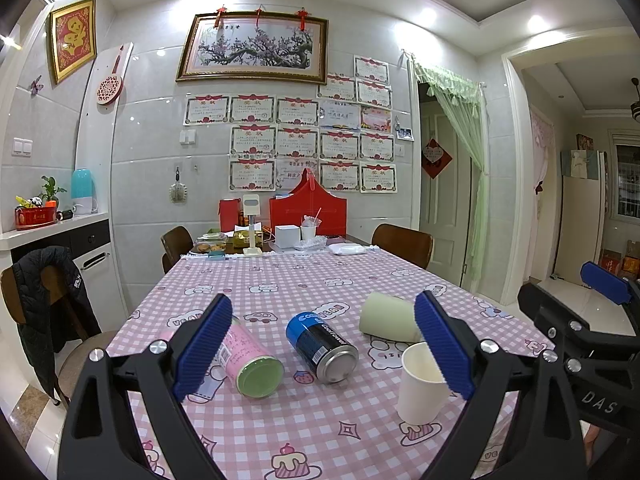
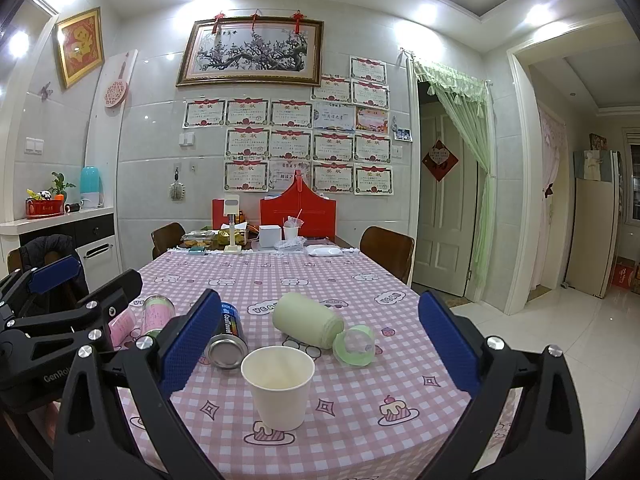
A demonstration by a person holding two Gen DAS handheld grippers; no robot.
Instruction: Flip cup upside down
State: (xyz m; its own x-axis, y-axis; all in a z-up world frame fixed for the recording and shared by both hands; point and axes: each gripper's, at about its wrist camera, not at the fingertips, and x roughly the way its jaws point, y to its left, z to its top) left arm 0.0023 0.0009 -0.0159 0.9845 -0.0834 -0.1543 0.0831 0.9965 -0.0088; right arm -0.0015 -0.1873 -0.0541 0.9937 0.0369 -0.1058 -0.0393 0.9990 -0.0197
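Right wrist view: right gripper (image 2: pixel 316 344), jaws spread wide, nothing between the pads. Upright white paper cup (image 2: pixel 278 386) standing mouth up on the pink checked tabletop (image 2: pixel 360 432), centred between the blue pads and touching neither. At 11 o'clock from the cup, just behind it, a blue can (image 2: pixel 228 334) on its side, silver end toward the camera. At 1 o'clock, a pale green bottle (image 2: pixel 308 320) lying flat, its clear green cap (image 2: pixel 355 345) pointing toward 4 o'clock. Farther at 10 o'clock, a pink can (image 2: pixel 157 314) on its side, partly hidden by the left gripper (image 2: pixel 56 276) at the frame's 9 o'clock edge.

Left wrist view: left gripper (image 1: pixel 324 344), jaws likewise wide apart and empty. Paper cup (image 1: pixel 420 384) at 4 o'clock, partly covered by the right-hand blue pad (image 1: pixel 444 348); whether pad and cup touch cannot be told. Pink can (image 1: pixel 250 360) and blue can (image 1: pixel 322 342) lying between the pads, green bottle (image 1: pixel 388 318) beyond at 1 o'clock. Right gripper (image 1: pixel 592 320) at 3 o'clock, well apart from the cup.

Far end of the tabletop at 12 o'clock: red box (image 2: pixel 298 212), white box (image 2: pixel 269 237), small cup with a straw (image 2: pixel 291 230), brown chairs (image 2: pixel 386 250) on both sides.
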